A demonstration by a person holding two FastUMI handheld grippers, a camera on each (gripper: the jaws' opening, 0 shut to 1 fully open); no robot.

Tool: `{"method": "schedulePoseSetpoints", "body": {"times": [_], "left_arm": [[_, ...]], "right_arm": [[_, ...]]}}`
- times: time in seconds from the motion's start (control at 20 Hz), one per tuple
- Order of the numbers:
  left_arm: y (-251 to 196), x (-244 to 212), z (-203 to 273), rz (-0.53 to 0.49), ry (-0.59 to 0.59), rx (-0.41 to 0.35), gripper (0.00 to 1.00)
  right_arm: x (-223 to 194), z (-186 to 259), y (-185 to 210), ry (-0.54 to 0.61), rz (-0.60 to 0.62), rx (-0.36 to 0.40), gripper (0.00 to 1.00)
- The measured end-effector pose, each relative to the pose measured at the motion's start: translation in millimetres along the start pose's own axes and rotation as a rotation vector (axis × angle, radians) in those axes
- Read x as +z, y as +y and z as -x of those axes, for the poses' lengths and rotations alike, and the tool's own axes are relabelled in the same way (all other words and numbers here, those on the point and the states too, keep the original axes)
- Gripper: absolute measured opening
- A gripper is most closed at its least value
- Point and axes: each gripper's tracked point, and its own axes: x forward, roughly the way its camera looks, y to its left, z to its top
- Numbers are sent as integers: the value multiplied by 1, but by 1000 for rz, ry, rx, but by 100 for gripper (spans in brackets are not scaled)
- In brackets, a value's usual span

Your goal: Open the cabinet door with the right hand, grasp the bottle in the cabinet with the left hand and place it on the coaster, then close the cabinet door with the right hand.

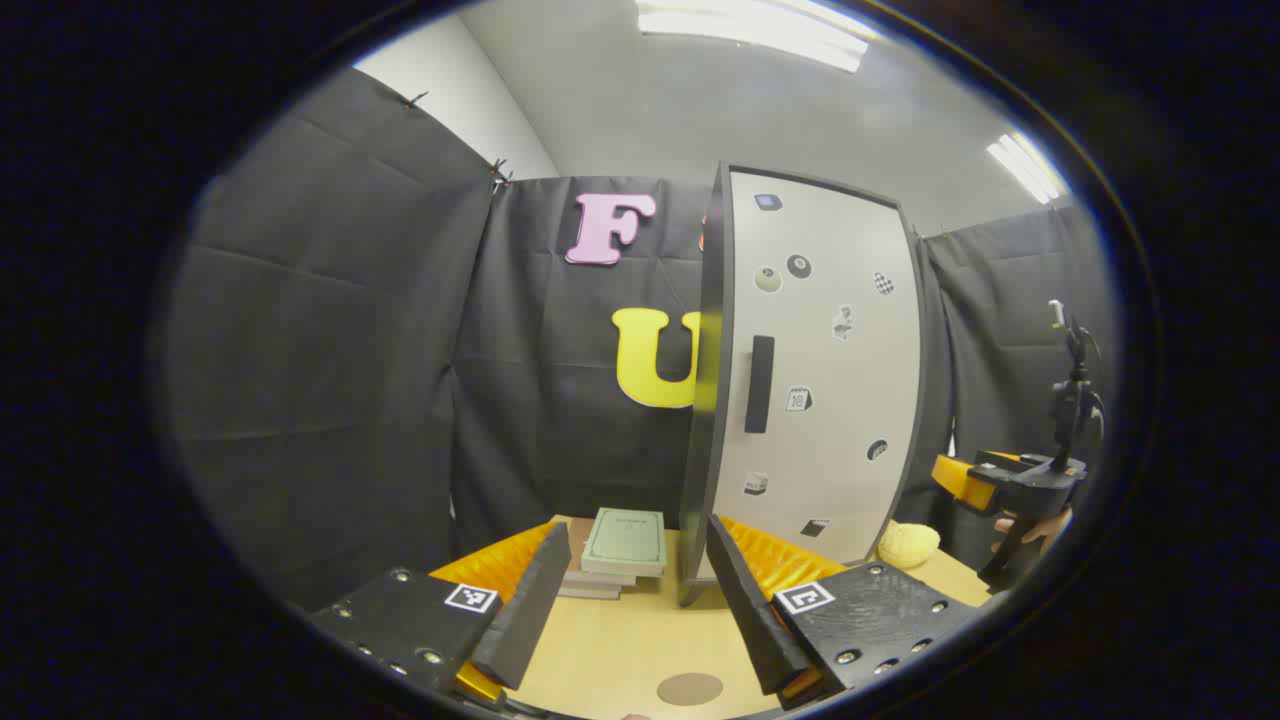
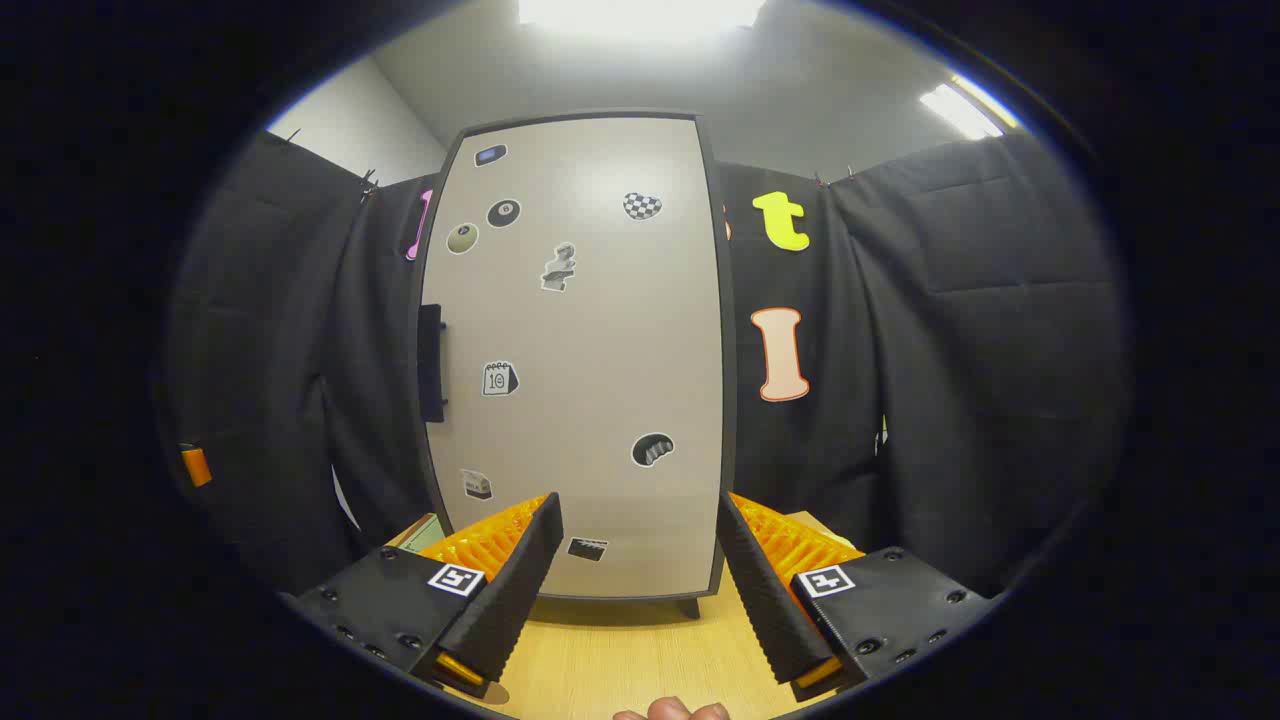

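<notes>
**Cabinet door closed, both tongs wide and empty**

In the left gripper view we start at the left tongs (image 1: 632, 590), whose two fingers stand wide apart with nothing between them, above the pale wooden counter (image 1: 620, 650). Between the fingers, farther back on the counter, we see a small stack of books (image 1: 620, 550) with a green one on top. Nearer to us, at the bottom edge, lies the round brown coaster (image 1: 690, 688), flat on the counter and bare. To the right of the books rises the cabinet (image 1: 715, 380), its dark side edge turned toward us and its light door (image 1: 830, 370) closed, dotted with stickers, with a dark vertical handle (image 1: 759, 384) near its left edge. We cannot see the bottle; the closed door hides the inside. Just right of the cabinet's foot sits a yellow lumpy thing (image 1: 908, 544), too small for us to name. At the far right, a hand holds the right tongs (image 1: 955, 478), well apart from the cabinet.

In the right gripper view the right tongs (image 2: 640, 575) are likewise spread wide and hold nothing. They face the door (image 2: 590, 380) squarely, with the handle (image 2: 431, 362) at its left edge.
</notes>
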Motion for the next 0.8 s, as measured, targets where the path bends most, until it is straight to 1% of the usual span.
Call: {"method": "schedulePoseSetpoints", "body": {"times": [0.1, 0.2, 0.25, 0.35, 0.45, 0.5, 0.6, 0.65, 0.7, 0.8], "left_arm": [[0, 0, 0, -12, 2, 4, 82], [-5, -1, 0, -21, 7, -7, 85], [-7, 0, -1, -26, 9, -12, 83], [-9, -4, -4, -35, 15, -21, 85], [-11, -7, -6, -37, 22, -23, 85], [-12, -10, -5, -33, 26, -25, 83], [-11, -13, -5, -27, 28, -24, 85], [-10, -12, -4, -31, 25, -19, 85], [-9, -11, -4, -39, 16, -13, 83], [-11, -13, -3, -40, 6, -14, 85]], "right_arm": [[-1, -1, -1, 7, 12, -11, 97], [-8, -3, -3, 34, 27, -30, 97], [-11, -5, 0, 45, 21, -23, 98], [-14, -4, 0, 56, 16, -21, 97], [-14, -3, 0, 53, 14, -19, 98], [-14, -2, 0, 50, 13, -17, 98], [-14, 0, -1, 48, 13, -21, 97], [-15, 0, 0, 52, 8, -22, 97], [-13, -1, 1, 54, 1, -22, 97], [-6, -2, 2, 39, -6, -23, 98]]}}
